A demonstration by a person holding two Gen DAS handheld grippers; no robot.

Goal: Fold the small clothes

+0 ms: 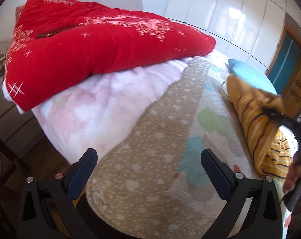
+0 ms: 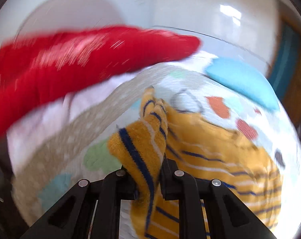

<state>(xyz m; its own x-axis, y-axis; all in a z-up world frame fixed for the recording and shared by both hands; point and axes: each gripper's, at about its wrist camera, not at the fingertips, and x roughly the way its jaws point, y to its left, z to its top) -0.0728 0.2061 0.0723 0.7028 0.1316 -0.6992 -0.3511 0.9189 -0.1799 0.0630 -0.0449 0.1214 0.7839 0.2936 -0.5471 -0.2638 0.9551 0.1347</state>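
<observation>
The right gripper has its fingers clamped on a bunched fold of the yellow striped garment, which lies on the patterned bedspread near the bed's right edge. The left gripper hovers over the bedspread with fingers wide apart, holding nothing. A red quilt sits folded at the bed's far side, a blue pillow beyond the garment.
</observation>
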